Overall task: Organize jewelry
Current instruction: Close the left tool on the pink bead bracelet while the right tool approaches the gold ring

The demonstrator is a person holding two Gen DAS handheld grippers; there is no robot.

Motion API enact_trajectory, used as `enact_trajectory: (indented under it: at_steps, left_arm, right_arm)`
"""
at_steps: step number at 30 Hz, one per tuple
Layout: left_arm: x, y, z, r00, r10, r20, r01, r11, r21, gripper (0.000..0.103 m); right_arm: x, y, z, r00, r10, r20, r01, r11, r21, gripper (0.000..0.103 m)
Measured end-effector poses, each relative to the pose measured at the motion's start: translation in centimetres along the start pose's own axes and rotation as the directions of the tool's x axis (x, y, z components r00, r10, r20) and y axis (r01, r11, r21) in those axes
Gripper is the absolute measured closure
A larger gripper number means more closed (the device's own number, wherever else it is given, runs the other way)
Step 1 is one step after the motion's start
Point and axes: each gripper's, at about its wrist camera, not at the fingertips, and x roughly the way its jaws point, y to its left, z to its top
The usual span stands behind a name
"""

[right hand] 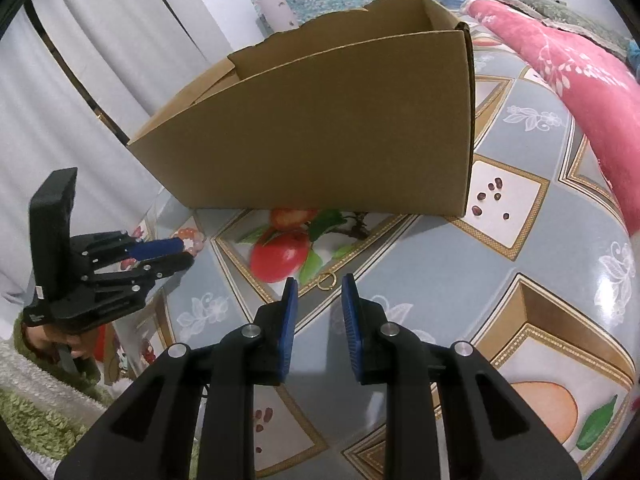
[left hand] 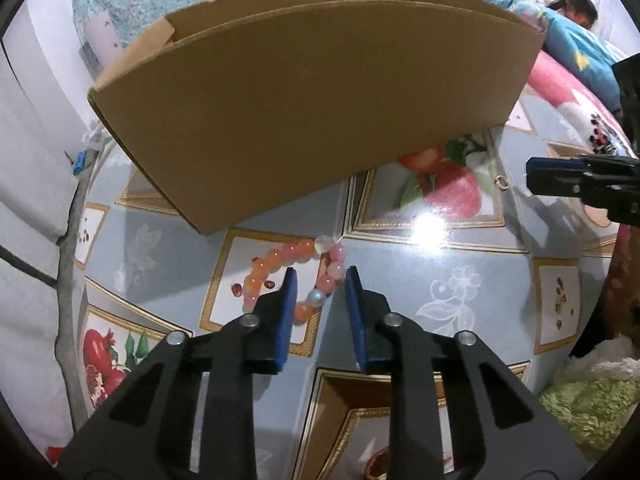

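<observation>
A bracelet point(left hand: 296, 256) of pink, orange and white beads lies on the patterned tablecloth point(left hand: 460, 256) in front of an open cardboard box point(left hand: 320, 100). My left gripper point(left hand: 322, 280) is down over the bracelet. One strand of beads lies between its blue pads, with gaps showing on both sides. A small gold ring point(right hand: 326, 281) lies on the cloth just ahead of my right gripper point(right hand: 319, 282), which is open and holds nothing. The right wrist view shows the left gripper point(right hand: 186, 251) at the left beside the bracelet point(right hand: 192, 240), and the box point(right hand: 320, 140) behind.
The tablecloth point(right hand: 520, 300) carries fruit and flower prints. A pink blanket point(right hand: 580, 92) lies along the right side, a green rug point(right hand: 44, 432) at the lower left. White curtains point(right hand: 80, 80) hang at the left. A person point(left hand: 576, 8) lies at the far right.
</observation>
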Motion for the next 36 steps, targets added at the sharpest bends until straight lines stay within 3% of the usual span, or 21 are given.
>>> enact_trajectory:
  at_steps: [5, 21, 25, 36]
  left_arm:
    - [0.2, -0.2, 0.3, 1.0, -0.021, -0.002, 0.021, 1.0, -0.013, 0.094]
    - [0.3, -0.3, 1.2, 0.999, -0.033, -0.005, 0.033, 0.997, -0.065, 0.095]
    - [0.7, -0.4, 1.2, 0.999, -0.032, -0.008, 0.031, 0.997, -0.073, 0.095]
    - [0.9, -0.9, 1.4, 1.0, -0.021, -0.009, 0.021, 0.997, -0.072, 0.095]
  right_arm:
    - [-0.2, -0.1, -0.1, 1.0, -0.013, 0.009, 0.013, 1.0, 0.001, 0.08]
    - [1.4, 1.5, 0.7, 0.994, -0.108, -0.016, 0.105, 0.988, -0.111, 0.08]
    - [1.7, 1.7, 0.8, 0.992, -0.12, -0.024, 0.116, 0.985, -0.124, 0.07]
    - [2.1, 2.2, 0.5, 0.99, -0.14, -0.014, 0.136, 0.98, -0.143, 0.069]
